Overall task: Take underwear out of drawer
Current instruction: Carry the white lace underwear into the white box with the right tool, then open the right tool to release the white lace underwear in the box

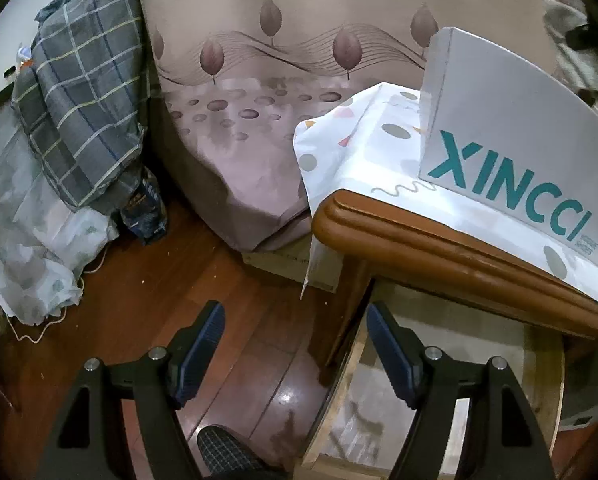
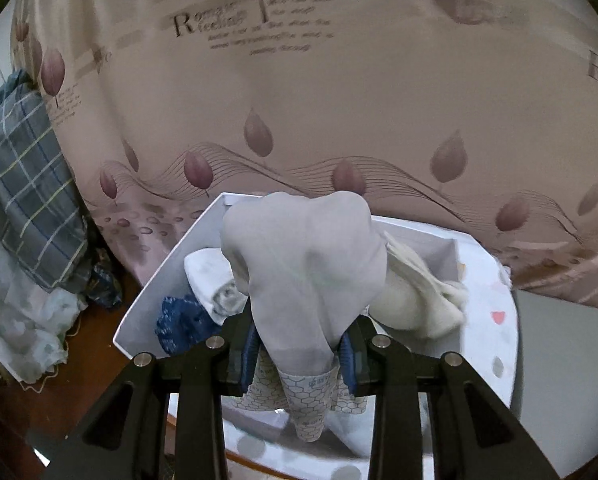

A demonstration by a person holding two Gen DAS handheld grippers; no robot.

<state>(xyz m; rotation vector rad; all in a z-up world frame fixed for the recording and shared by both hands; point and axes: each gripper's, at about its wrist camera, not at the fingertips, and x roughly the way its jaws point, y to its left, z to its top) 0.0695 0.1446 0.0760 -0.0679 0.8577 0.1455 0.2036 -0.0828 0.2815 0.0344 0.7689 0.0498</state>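
Observation:
My right gripper (image 2: 301, 350) is shut on a pale grey pair of underwear (image 2: 303, 264) with a honeycomb-print waistband, held over a white box (image 2: 139, 312). In the box lie a blue patterned piece (image 2: 179, 322), a white folded piece (image 2: 211, 276) and a cream cloth (image 2: 415, 304). My left gripper (image 1: 295, 352) is open and empty, low over the wooden floor beside the open drawer (image 1: 439, 392) under the wooden nightstand top (image 1: 419, 240). The white box marked XINCCI (image 1: 511, 148) stands on that nightstand.
A bed with a pink leaf-print sheet (image 1: 259, 100) fills the background. A grey plaid bundle (image 1: 83, 120) and white fabric (image 1: 31, 248) lie left on the floor. A dotted white cloth (image 1: 339, 148) covers the nightstand top.

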